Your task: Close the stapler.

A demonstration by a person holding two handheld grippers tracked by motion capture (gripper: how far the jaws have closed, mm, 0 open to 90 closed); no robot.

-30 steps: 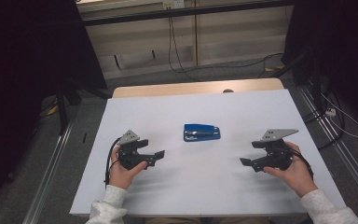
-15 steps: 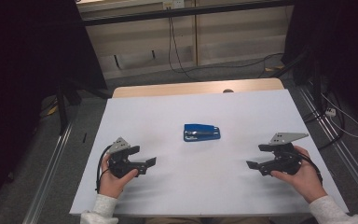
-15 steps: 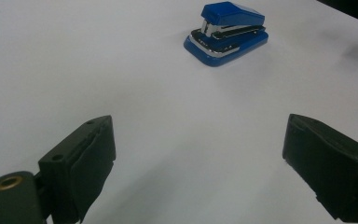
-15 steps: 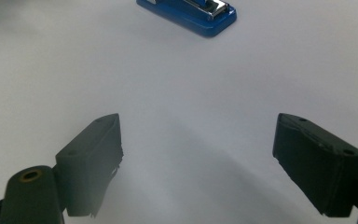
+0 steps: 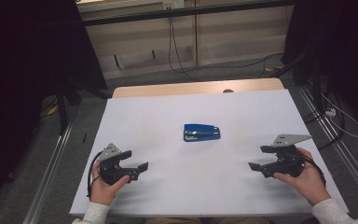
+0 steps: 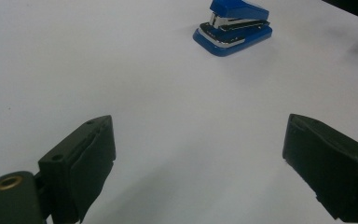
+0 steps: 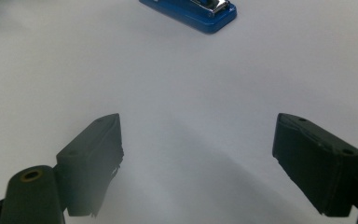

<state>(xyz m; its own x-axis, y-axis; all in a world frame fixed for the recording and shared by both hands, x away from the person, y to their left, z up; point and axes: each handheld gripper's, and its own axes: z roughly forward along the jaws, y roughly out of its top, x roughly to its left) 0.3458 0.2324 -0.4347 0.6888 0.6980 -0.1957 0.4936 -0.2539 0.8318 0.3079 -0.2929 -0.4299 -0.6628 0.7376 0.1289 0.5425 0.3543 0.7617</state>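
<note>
Both hands have drawn back toward my edge since 1 second ago — each gripper sits lower and farther from the centre. From the high view, the left gripper (image 5: 137, 169) and right gripper (image 5: 257, 167) hover near the table's (image 5: 242, 112) front corners, well apart from the blue stapler (image 5: 201, 132) lying flat mid-table. Through the left gripper view, my jaws stand wide apart with nothing between them, the stapler up ahead. Through the right gripper view — same story: jaws spread wide, holding nothing, stapler at the top edge.
</note>
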